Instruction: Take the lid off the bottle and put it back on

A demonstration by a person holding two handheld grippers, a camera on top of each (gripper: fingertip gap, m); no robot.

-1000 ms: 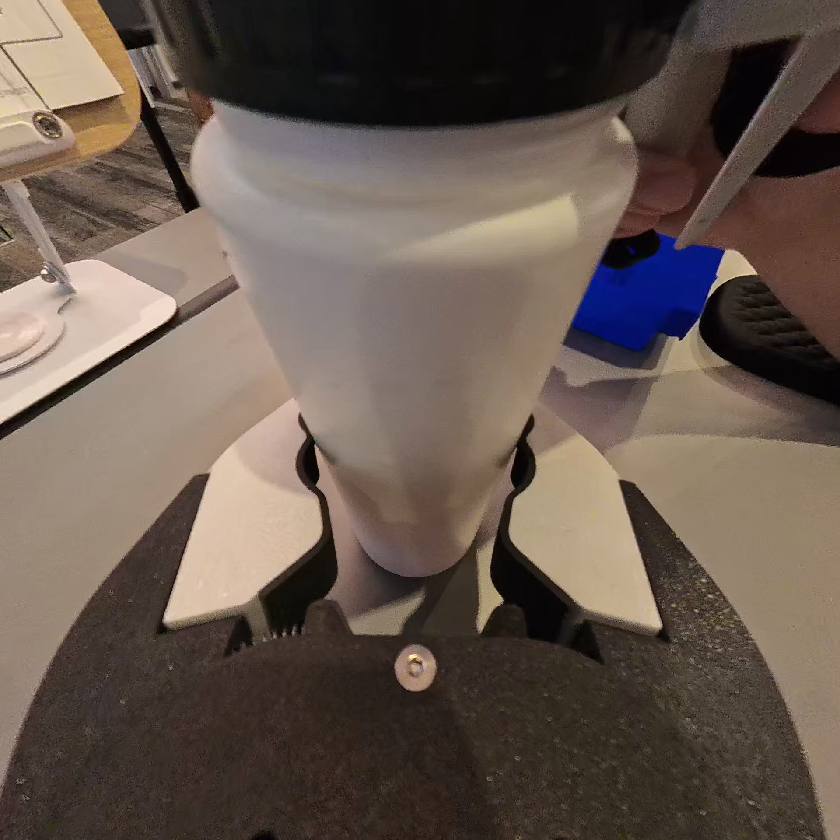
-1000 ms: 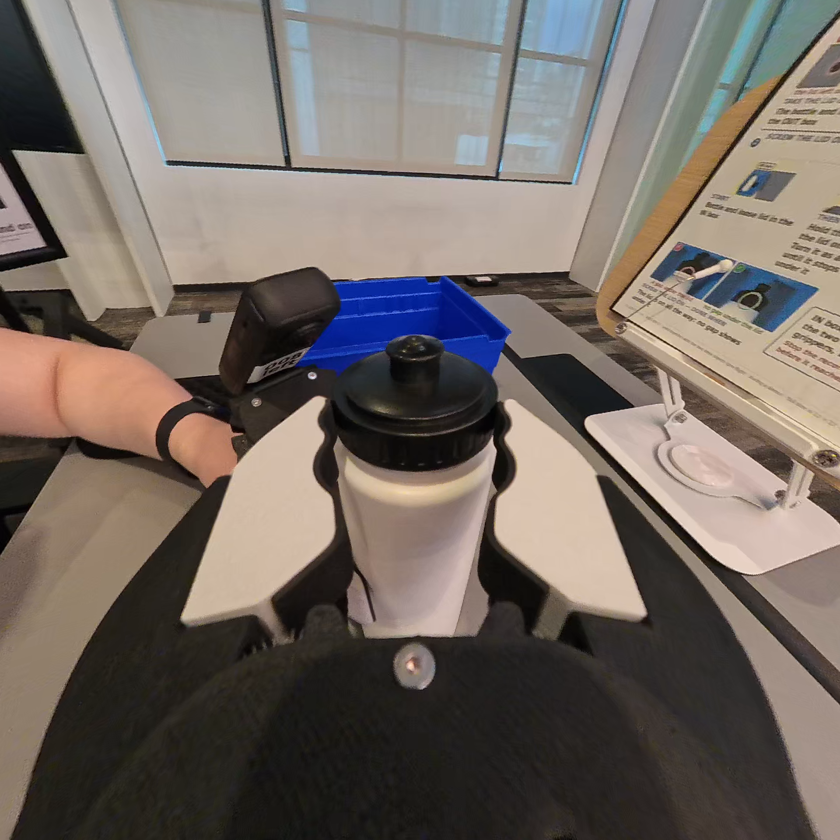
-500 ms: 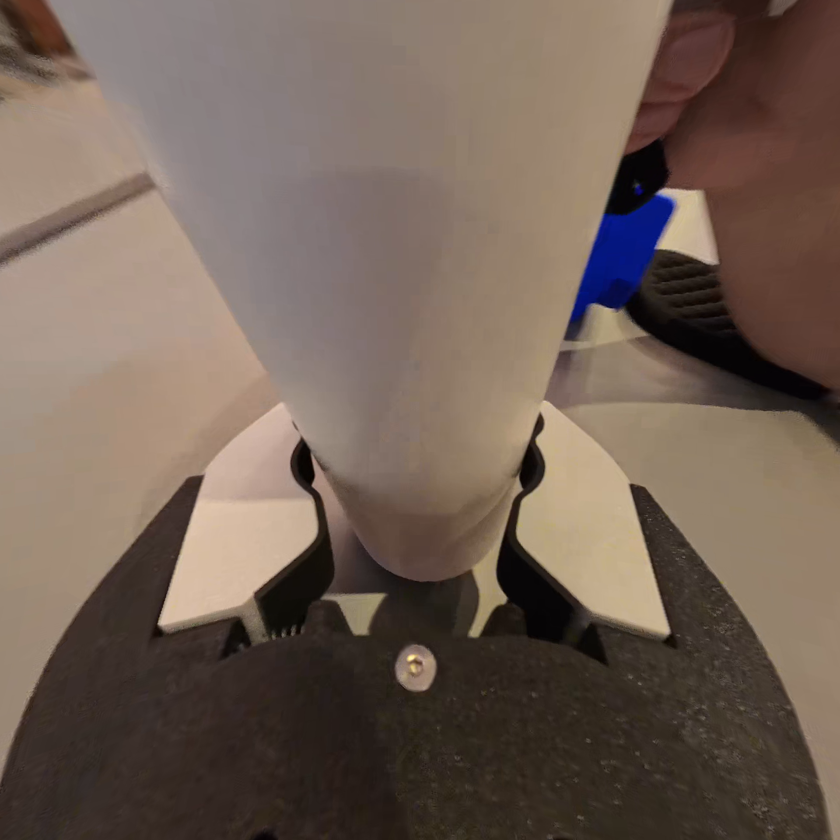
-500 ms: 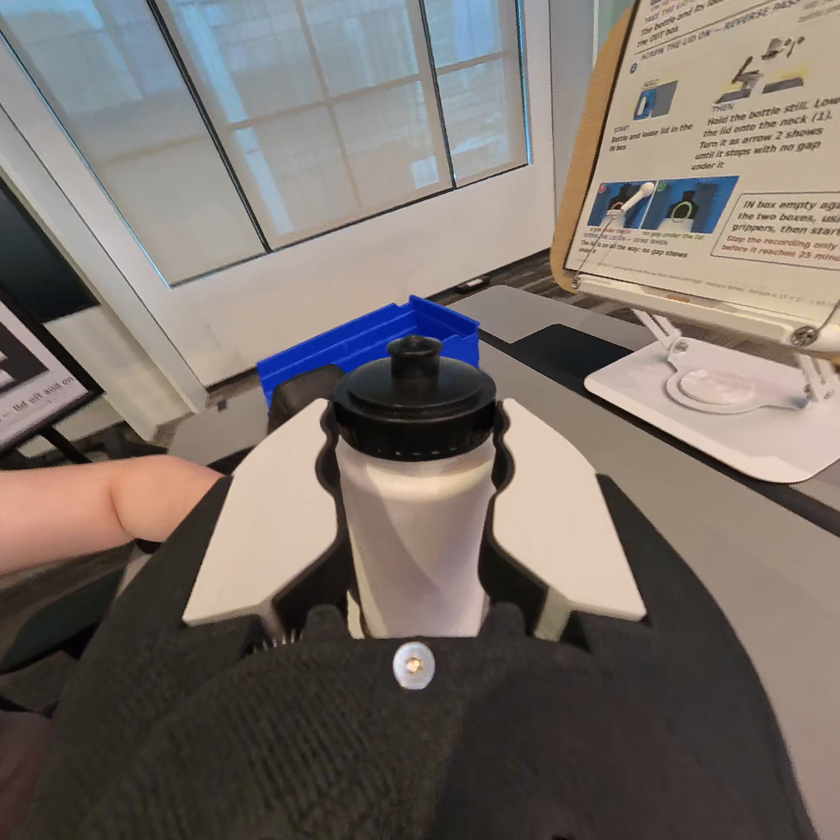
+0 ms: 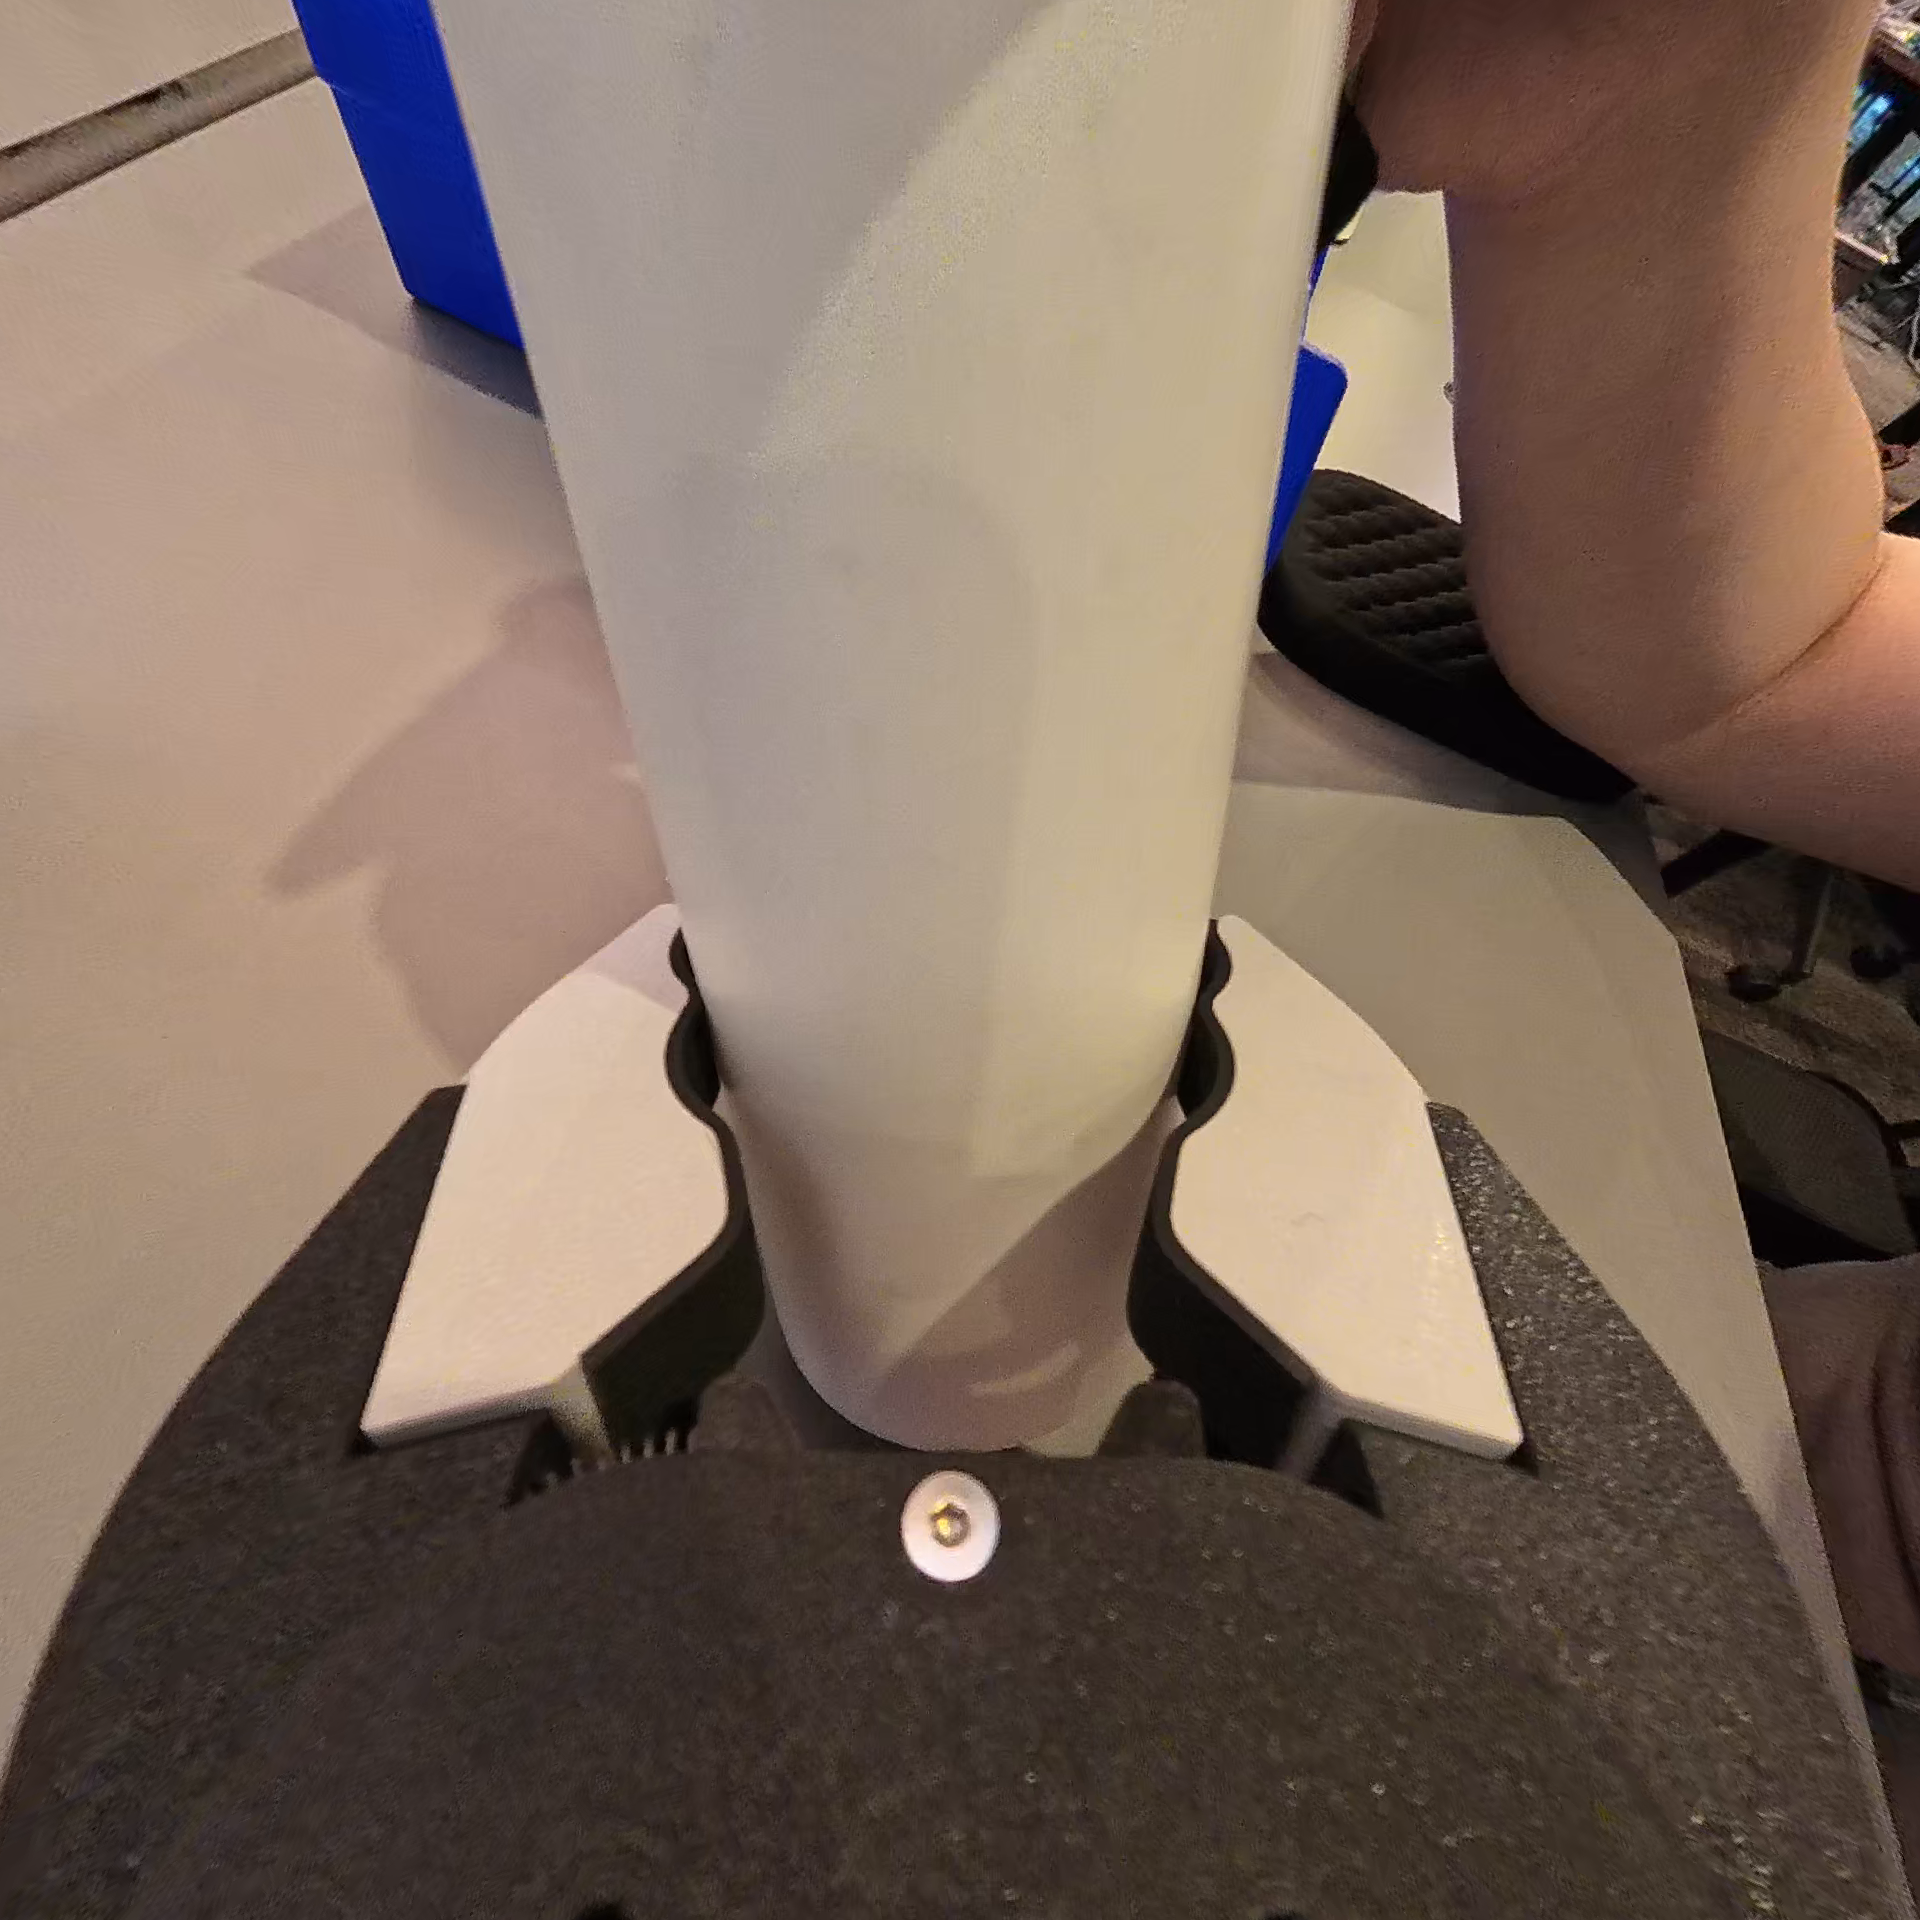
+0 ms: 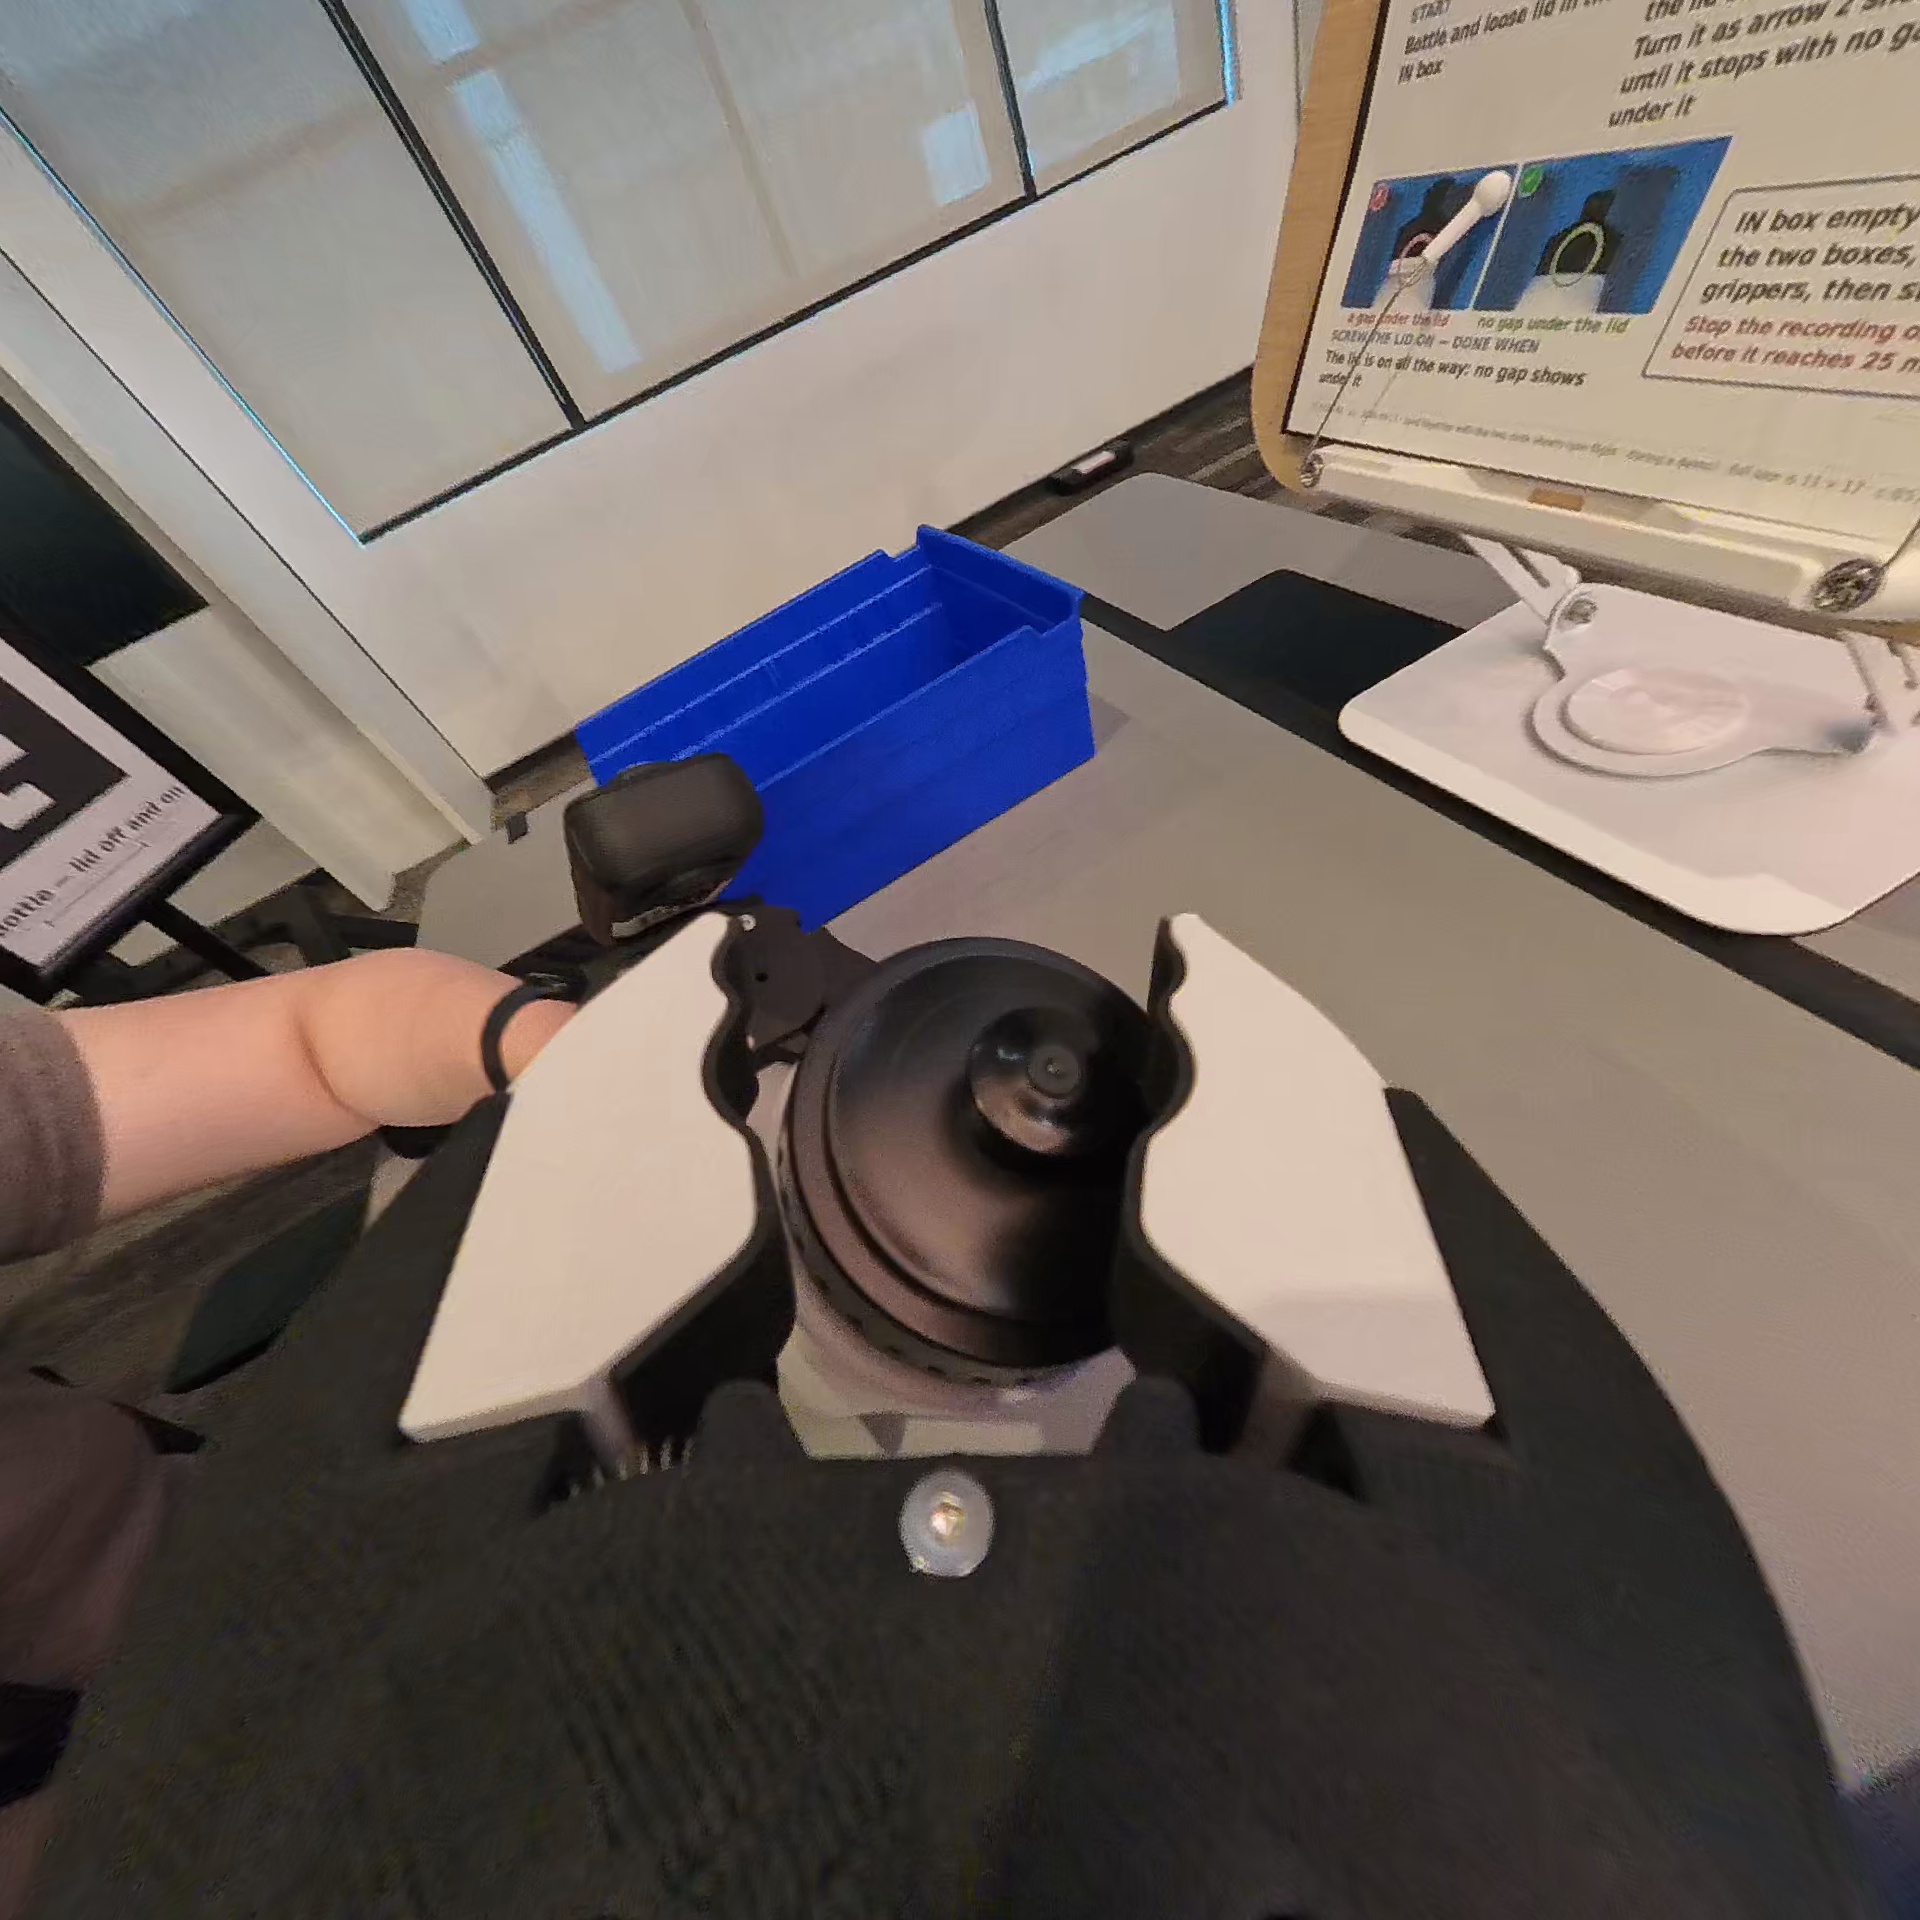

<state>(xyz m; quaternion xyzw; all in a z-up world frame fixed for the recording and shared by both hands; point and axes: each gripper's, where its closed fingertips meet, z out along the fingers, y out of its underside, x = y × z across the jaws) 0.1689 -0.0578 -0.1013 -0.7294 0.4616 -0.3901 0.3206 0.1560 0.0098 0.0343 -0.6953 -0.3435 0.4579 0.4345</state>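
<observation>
In the left wrist view, the white bottle point(image 5: 914, 623) fills the middle, upright. My left gripper point(image 5: 945, 966) is shut on its lower body, with both pads pressed against its sides. In the right wrist view I look down on the black lid point(image 6: 935, 1153), which sits on the bottle's neck point(image 6: 831, 1361). My right gripper point(image 6: 945, 925) is open around the lid. A gap shows between the left pad point(image 6: 743, 1091) and the lid's rim. The left gripper's black body point(image 6: 665, 831) shows behind the left finger.
A blue bin point(image 6: 862, 717) stands on the grey table point(image 6: 1351, 1039) behind the bottle, and it also shows in the left wrist view point(image 5: 416, 156). An instruction board on a white stand point(image 6: 1662, 748) is at the right. A person's forearm point(image 6: 312, 1049) is at the left.
My right gripper's pads were closed on the lid and have now spread off it. That gripper has tipped to look down on the lid. My left gripper keeps its hold on the bottle.
</observation>
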